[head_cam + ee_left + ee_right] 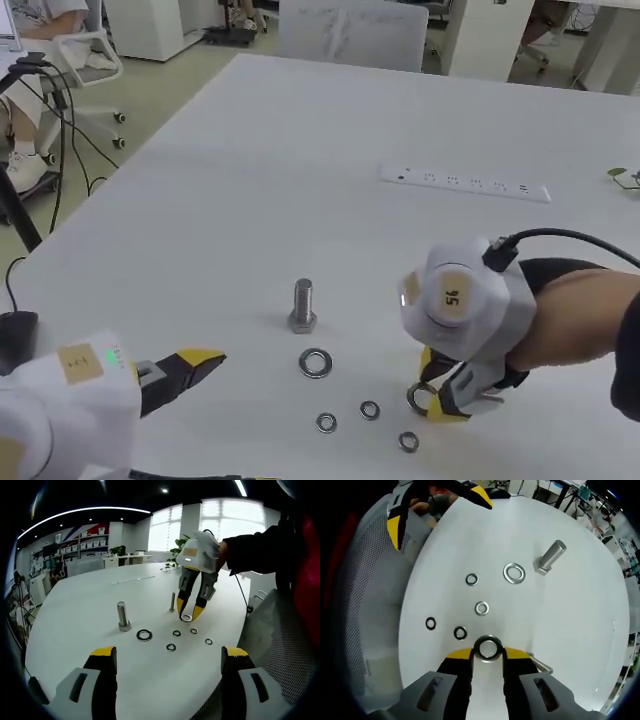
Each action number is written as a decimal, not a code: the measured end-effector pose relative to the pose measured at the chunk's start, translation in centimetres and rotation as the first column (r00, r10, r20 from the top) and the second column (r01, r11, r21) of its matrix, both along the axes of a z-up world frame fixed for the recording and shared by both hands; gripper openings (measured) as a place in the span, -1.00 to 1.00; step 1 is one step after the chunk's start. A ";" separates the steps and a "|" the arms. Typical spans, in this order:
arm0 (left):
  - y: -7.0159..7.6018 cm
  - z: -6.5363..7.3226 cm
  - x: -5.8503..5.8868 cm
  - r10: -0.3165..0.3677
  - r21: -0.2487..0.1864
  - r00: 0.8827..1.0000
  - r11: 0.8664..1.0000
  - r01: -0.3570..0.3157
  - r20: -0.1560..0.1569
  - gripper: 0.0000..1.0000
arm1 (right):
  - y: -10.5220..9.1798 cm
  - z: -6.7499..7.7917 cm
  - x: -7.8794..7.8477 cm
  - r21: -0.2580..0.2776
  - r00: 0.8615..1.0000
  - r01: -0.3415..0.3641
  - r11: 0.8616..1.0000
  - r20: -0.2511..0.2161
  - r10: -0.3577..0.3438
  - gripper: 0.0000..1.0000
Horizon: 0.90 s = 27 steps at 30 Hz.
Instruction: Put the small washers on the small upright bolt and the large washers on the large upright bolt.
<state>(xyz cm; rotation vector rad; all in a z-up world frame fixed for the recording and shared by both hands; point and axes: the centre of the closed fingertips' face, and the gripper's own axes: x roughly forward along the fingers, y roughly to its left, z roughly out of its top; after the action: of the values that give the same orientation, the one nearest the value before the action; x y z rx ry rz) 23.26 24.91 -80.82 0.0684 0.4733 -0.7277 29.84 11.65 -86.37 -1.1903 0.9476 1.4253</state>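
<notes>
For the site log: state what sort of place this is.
Probably an open-plan office or lab: a large white table with a power strip on it, a wheeled office chair beside it, and shelves and big windows along the walls.

White power strip (465, 184) — on white table (250, 150)

White table (250, 160); silver large bolt (303, 303); silver large washer (478, 649); right gripper (432, 392) fingers (454, 677) black, yellow-tipped.

— What sits on the desk (250, 180)?
— An upright bolt (303, 305); a large washer (315, 363) just nearer the near edge, then three small washers (369, 410). The right hand-held gripper (432, 402) pinches a washer (420, 398).
</notes>
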 end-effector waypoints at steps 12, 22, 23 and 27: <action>0.0 0.1 0.2 0.006 -0.005 1.000 1.000 -0.006 0.006 0.71 | 0.7 2.5 0.1 0.023 0.999 -0.017 1.000 0.028 0.016 -0.53; 0.1 0.3 0.2 0.009 -0.007 1.000 1.000 -0.009 0.011 0.70 | 1.6 4.1 -0.1 0.031 0.998 -0.045 0.998 0.049 0.044 -0.53; 0.1 0.3 0.2 0.009 -0.007 1.000 1.000 -0.009 0.011 0.70 | 1.7 4.3 -0.1 0.034 0.998 -0.048 0.998 0.050 0.046 -0.53; 0.2 0.4 0.3 0.013 -0.009 1.000 1.000 -0.013 0.016 0.70 | 2.0 4.8 0.0 0.038 0.997 -0.056 0.998 0.058 0.054 -0.53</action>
<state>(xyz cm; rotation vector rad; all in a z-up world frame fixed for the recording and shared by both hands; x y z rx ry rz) 23.53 25.08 -80.43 0.0624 0.4549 -0.7158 29.84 13.64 -81.55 -1.2294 0.8494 1.4396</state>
